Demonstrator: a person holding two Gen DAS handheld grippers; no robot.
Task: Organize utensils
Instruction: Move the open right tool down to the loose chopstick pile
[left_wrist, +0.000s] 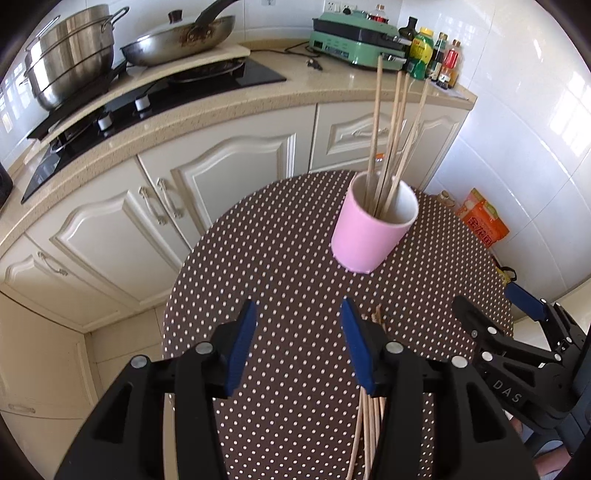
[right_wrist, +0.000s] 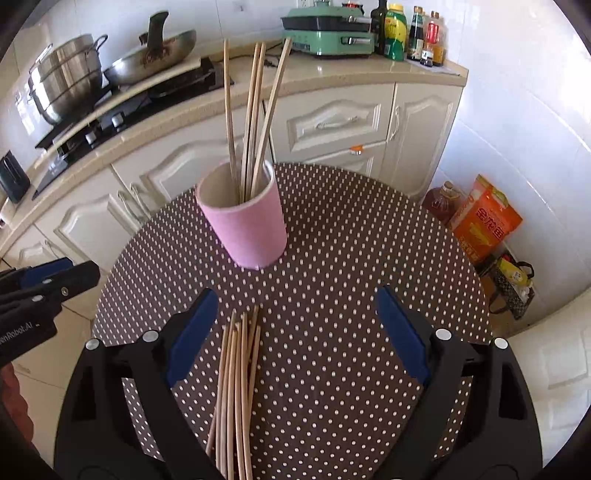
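Observation:
A pink cup (left_wrist: 369, 236) (right_wrist: 247, 229) stands upright on the round brown polka-dot table (left_wrist: 280, 243) (right_wrist: 369, 240), with several long wooden chopsticks (left_wrist: 391, 129) (right_wrist: 255, 110) standing in it. A loose bundle of chopsticks (right_wrist: 236, 369) (left_wrist: 369, 417) lies flat on the table on the near side of the cup. My right gripper (right_wrist: 295, 295) is wide open above the table; the bundle's far ends lie between its fingers, close to the left one. My left gripper (left_wrist: 299, 306) is open and holds nothing; the bundle runs under its right finger. Each gripper shows in the other's view (left_wrist: 485, 297) (right_wrist: 79, 267).
Behind the table runs a kitchen counter (left_wrist: 221, 107) with a stove, a wok (left_wrist: 177, 37), a steel pot (left_wrist: 70, 62), a green appliance (left_wrist: 354, 37) and bottles (left_wrist: 436, 55). Cream cabinets stand under it. An orange bag (right_wrist: 484, 218) sits on the floor at the right by the tiled wall.

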